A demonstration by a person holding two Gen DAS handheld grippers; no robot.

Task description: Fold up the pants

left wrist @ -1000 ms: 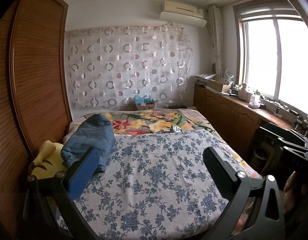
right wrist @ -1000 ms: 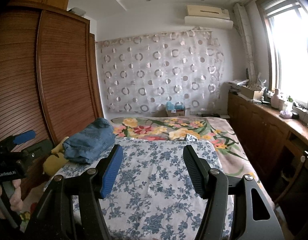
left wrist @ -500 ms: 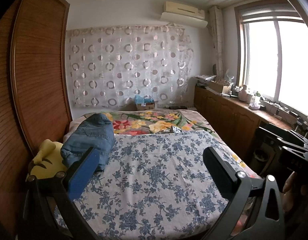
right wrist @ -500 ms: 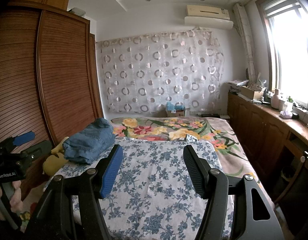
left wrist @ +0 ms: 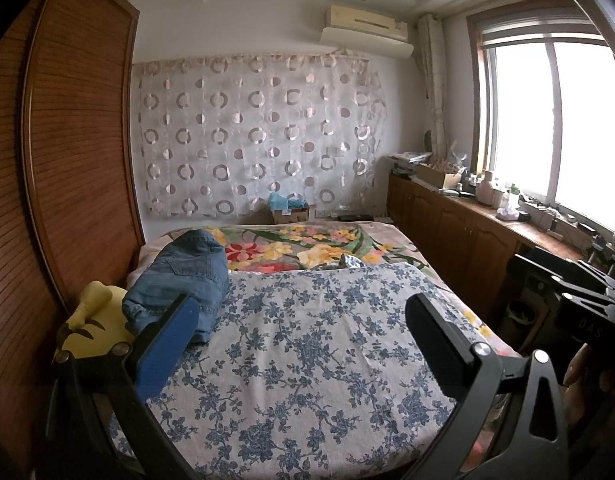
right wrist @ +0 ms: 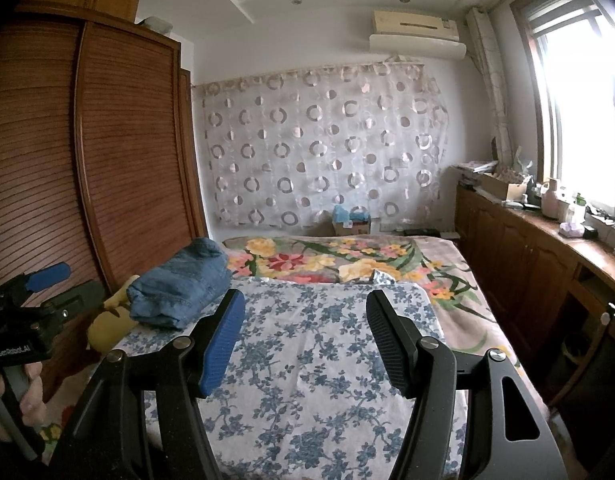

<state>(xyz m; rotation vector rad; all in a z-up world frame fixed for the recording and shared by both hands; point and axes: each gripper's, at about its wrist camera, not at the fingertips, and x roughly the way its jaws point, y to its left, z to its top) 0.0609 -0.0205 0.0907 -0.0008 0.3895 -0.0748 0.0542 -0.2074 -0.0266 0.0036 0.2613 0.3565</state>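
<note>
a bedroom seen from the foot of a bed (left wrist: 307, 360), through two cameras held low over it. at the far left a tall wooden wardrobe (left wrist: 79, 160) with slatted doors stands against the bed's edge. beside it, on the left side of the bed, a yellow soft toy (left wrist: 93, 328) lies partly under a bundle of blue denim pants (left wrist: 183, 280), which are bunched in a loose heap on the blue-flowered sheet (right wrist: 327, 360); how far they are folded is hard to tell from here. the left gripper (left wrist: 303, 324) hangs above the near part of the bed, its jaws spread wide with nothing between them, the blue pad just in front of the pants in the view but not touching them. the right gripper (right wrist: 305, 320) hangs level beside it, jaws also apart and empty. beyond the sheet lies a bright flowered blanket (right wrist: 347, 260). a circle-patterned curtain (left wrist: 259, 136) covers the back wall. at right, a wooden cabinet (right wrist: 527, 264) runs under a bright window (left wrist: 555, 128).
</note>
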